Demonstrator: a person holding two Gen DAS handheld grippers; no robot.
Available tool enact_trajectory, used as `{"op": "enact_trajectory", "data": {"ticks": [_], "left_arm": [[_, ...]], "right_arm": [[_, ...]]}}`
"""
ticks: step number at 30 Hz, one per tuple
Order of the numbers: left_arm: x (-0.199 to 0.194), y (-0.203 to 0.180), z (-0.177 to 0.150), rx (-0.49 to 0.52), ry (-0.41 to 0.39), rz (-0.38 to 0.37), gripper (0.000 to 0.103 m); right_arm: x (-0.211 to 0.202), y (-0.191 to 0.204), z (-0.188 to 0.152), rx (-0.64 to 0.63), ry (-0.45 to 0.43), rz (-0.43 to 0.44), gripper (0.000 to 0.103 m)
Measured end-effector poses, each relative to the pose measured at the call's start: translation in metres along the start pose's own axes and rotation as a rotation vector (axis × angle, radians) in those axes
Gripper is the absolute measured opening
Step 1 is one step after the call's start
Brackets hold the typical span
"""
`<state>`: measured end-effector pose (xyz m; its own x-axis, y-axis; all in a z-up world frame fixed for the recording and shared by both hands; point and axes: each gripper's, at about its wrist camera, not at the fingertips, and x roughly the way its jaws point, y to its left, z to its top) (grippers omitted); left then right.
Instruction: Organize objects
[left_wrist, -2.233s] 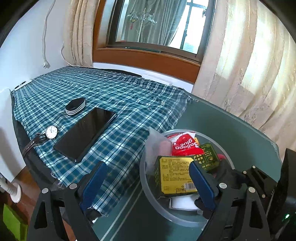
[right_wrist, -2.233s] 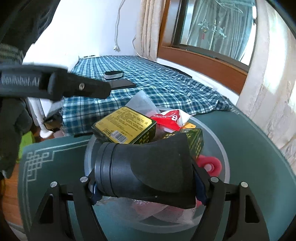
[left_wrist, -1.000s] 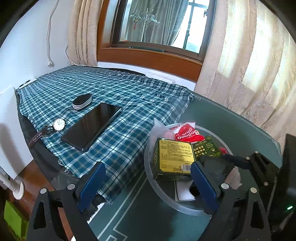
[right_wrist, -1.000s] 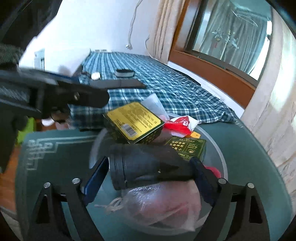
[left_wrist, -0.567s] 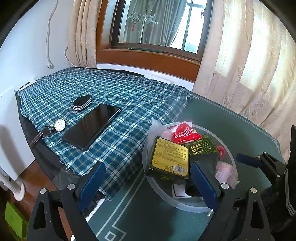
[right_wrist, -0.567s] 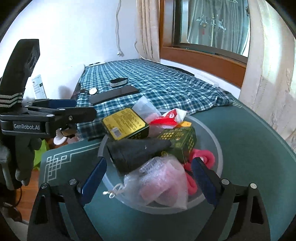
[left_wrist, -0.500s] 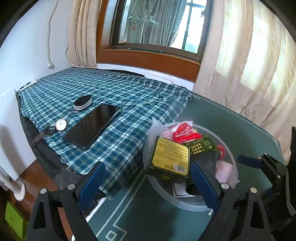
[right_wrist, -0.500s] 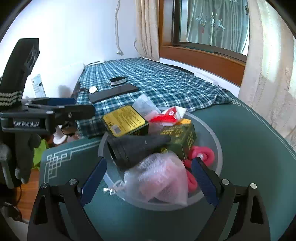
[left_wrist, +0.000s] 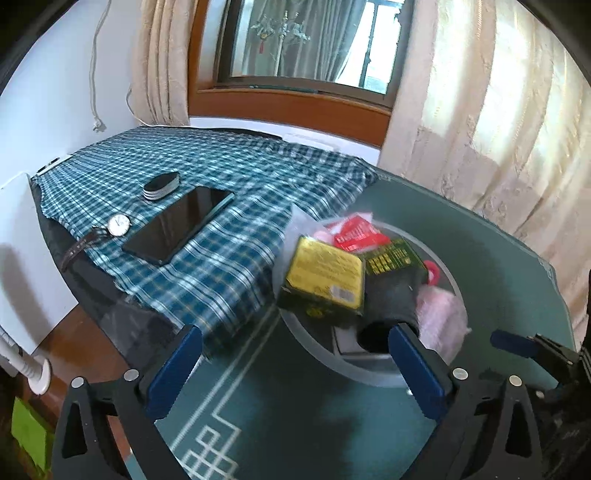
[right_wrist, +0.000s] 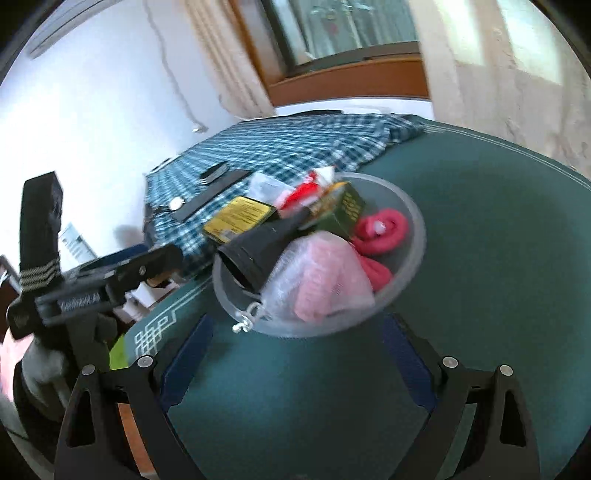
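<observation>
**Bowl's getting overstuffed**

Both tools, left tool (left_wrist: 291, 363) and right tool (right_wrist: 295, 350), are sitting wide and gripping nothing. The clear bowl (right_wrist: 415, 254), mid-frame on the green bench (right_wrist: 480, 206), is heaping up. The black cone (right_wrist: 258, 245) is leaning over the rim, so a nudge could be tipping it out.

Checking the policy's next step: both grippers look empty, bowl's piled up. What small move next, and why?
Probably send the left gripper toward the watch on the plaid cloth. Both grippers are open and empty, the right gripper sits short of the bowl, and the black cone already lies in it. The watch, the phone and the striped case remain outside.
</observation>
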<state>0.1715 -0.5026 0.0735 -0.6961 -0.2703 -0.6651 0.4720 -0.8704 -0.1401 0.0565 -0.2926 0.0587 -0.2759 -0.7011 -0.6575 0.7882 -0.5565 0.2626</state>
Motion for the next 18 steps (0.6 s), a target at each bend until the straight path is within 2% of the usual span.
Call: {"op": "enact_trajectory", "data": {"ticks": [1, 7, 12, 18], "left_arm": [[0.001, -0.003, -0.003, 0.007, 0.009, -0.005, 0.103], [0.001, -0.017, -0.013, 0.033, 0.033, -0.005, 0.103], [-0.004, -0.022, -0.016, 0.065, 0.017, 0.059, 0.103], [-0.013, -0.022, -0.018, 0.085, -0.014, 0.121, 0.103]], "right_arm": [[-0.001, 0.0, -0.001, 0.008, -0.003, -0.017, 0.101], [-0.013, 0.011, -0.009, 0.009, -0.043, -0.143, 0.103], [-0.027, 0.025, -0.013, -0.06, -0.11, -0.251, 0.103], [-0.035, 0.037, -0.015, -0.112, -0.147, -0.306, 0.103]]}}
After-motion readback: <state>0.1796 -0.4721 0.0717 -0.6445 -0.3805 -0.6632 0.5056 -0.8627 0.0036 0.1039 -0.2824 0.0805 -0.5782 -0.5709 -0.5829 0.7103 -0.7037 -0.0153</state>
